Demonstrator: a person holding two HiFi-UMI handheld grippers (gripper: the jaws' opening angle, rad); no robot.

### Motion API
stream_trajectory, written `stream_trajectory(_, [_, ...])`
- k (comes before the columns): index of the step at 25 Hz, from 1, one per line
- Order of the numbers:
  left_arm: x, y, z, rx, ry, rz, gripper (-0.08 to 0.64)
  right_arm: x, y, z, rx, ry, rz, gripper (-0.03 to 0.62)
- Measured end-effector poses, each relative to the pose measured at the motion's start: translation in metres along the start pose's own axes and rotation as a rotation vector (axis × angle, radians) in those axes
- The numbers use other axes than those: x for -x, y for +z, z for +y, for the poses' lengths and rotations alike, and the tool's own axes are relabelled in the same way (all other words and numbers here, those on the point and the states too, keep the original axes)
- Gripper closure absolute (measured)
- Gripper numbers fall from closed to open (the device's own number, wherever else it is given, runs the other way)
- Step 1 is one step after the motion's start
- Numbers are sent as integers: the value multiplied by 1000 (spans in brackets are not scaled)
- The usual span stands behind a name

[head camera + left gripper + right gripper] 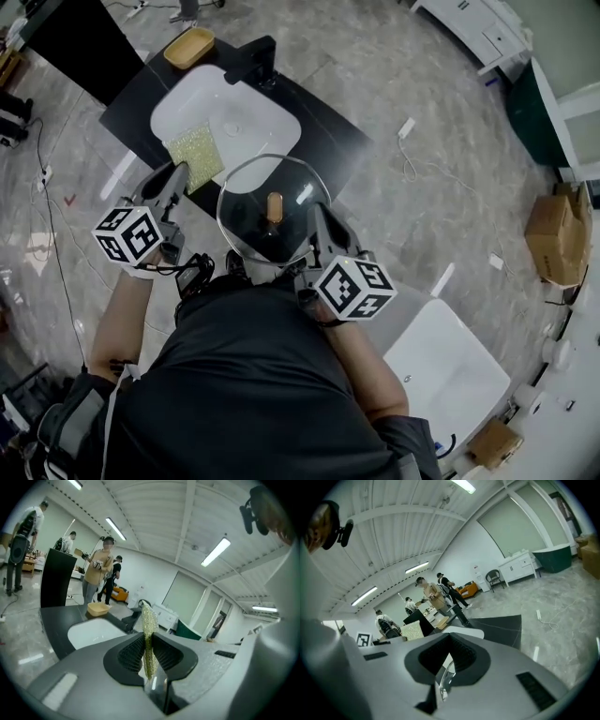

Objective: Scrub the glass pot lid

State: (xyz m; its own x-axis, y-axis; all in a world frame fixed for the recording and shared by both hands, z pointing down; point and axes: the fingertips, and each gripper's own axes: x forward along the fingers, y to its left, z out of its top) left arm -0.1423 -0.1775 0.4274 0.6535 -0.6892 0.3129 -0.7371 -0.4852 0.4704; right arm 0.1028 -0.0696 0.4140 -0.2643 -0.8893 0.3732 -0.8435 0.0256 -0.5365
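Note:
The round glass pot lid [251, 217] with a wooden knob [274, 206] is held up in front of the person, face up toward the head camera. My right gripper [315, 217] is shut on its right rim; in the right gripper view the glass edge [444, 679] sits between the closed jaws of that gripper [449, 660]. My left gripper [176, 178] is shut on a yellow-green scrub cloth [197, 155], which hangs over the white sink just left of the lid. The cloth [149, 620] stands pinched edge-on in the left gripper [148, 644].
A white sink basin [246, 98] is set in a black counter [323, 131] with a dark faucet [255, 64] and a tan bowl [189, 47] behind it. A second white basin [450, 370] lies lower right. Cardboard boxes [558, 230] stand at the right. Several people [99, 571] stand beyond the counter.

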Motion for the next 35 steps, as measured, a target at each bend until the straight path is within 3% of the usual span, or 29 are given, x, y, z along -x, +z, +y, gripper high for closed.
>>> stream_trajectory(3, [16,44,-52,65,-83,-116,502,6,18,15,142,22,-35,586])
stream_trajectory(7, [30,76,-103,102,-172,-193,502,3,24,43,305,75,-59,586])
stream_trajectory(14, [49,65,-155,70,-192,-244,502,20,36,83,509,171,-131,586])
stream_trajectory(19, [47,55,-157,43,-192,-232,502,28,45,75,533,155,-152,586])
stream_trajectory(25, [43,92,-132,-47,-154,-285,502,22,56,71,542,140,-161,586])
stream_trajectory(35, [53,93,-117,-17,-122,-306,502,21,46,83,555,174,-151,586])
